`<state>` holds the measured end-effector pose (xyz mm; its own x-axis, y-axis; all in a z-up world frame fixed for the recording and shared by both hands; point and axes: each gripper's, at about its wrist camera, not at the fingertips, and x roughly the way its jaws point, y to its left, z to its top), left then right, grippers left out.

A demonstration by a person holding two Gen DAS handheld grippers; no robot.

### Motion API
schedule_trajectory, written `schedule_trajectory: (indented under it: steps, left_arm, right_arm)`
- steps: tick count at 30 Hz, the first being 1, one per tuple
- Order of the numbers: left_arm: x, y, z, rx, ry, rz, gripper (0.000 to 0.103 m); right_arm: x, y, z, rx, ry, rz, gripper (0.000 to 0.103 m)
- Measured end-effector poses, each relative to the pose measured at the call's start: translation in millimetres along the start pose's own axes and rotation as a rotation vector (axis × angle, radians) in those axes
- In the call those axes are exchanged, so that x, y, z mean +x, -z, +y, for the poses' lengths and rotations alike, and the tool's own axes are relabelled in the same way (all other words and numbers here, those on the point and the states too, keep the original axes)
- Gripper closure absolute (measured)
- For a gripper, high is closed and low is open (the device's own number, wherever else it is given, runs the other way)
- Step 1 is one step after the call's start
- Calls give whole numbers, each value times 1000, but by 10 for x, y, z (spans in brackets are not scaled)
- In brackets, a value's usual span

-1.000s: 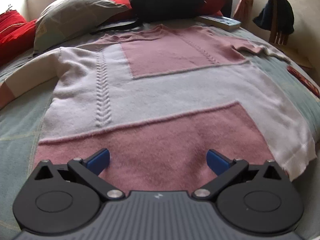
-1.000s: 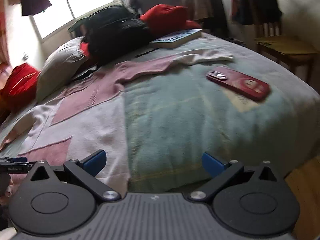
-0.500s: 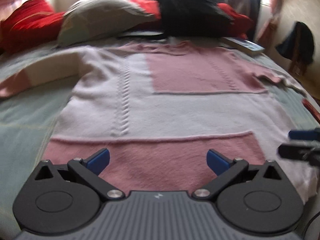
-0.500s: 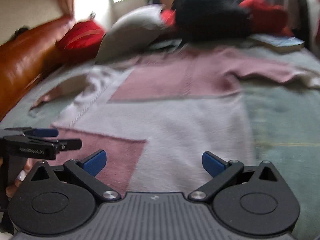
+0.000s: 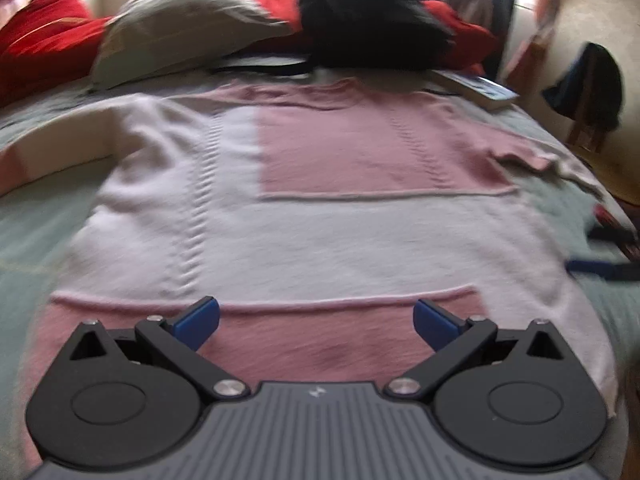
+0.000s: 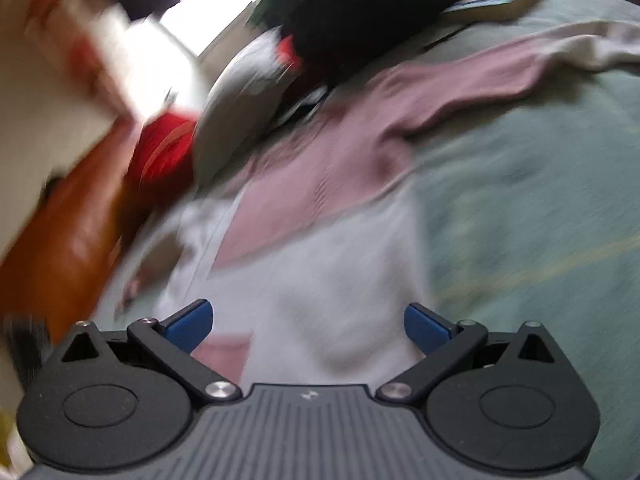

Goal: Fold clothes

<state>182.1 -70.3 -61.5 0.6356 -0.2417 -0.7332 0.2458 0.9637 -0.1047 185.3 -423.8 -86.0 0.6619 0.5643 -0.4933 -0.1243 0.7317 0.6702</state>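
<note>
My left gripper (image 5: 316, 322) hangs with its blue fingers spread wide apart and nothing between them, low over the near hem of the sweater (image 5: 320, 216). The sweater lies flat and face-up on the bed (image 5: 36, 216), spread out ahead of my left tool: the pink hem band sits right under the fingertips, the white middle band beyond it, the pink chest panel farther on, and one sleeve runs out to either side. It shows no fold anywhere I can see. I judge I hold this tool centred on the hem because that edge is the natural place to take hold of a garment laid out like this.

My right gripper (image 6: 308, 326) is also spread wide and carries nothing. Its view is tilted and smeared with blur, so I read only the broad shapes: the white part of the sweater directly ahead of the fingers, the pink sleeve (image 6: 460, 84) stretching away up and to the right, bare green bedding on the right. From my left tool, the right one's dark fingers show at the far right edge, beside the sweater's side seam.

Past the neckline lie a grey pillow (image 5: 188, 28), a black bag (image 5: 368, 16) and a book (image 5: 476, 88), all clear of the garment.
</note>
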Motion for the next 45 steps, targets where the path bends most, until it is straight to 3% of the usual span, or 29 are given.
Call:
schedule_trajectory:
  steps: [5, 19, 23, 29, 32, 38, 41, 45]
  left_arm:
    - [56, 7, -255, 84, 51, 11, 1]
    - [189, 39, -373, 148, 27, 34, 1]
    - [209, 31, -382, 151, 24, 32, 1]
    - [247, 3, -405, 148, 26, 28, 1]
    - [249, -1, -413, 149, 29, 25, 1]
    - [259, 2, -411, 153, 29, 26, 1]
    - [275, 2, -424, 155, 24, 26, 1]
    - [294, 3, -440, 160, 19, 25, 1]
  right_arm:
    - [-109, -380, -448, 83, 149, -111, 0]
    - [-78, -1333, -1340, 236, 294, -286, 0]
    - [-107, -1490, -1582, 335, 310, -300, 0]
    - [-94, -1606, -1779, 338, 381, -344, 0]
    - [-99, -1661, -1925, 361, 362, -377, 0]
    - [-230, -1718, -2342, 526, 181, -464, 0]
    - [-204, -1774, -2366, 551, 130, -431, 0]
    - [-55, -1886, -2376, 447, 128, -373, 0]
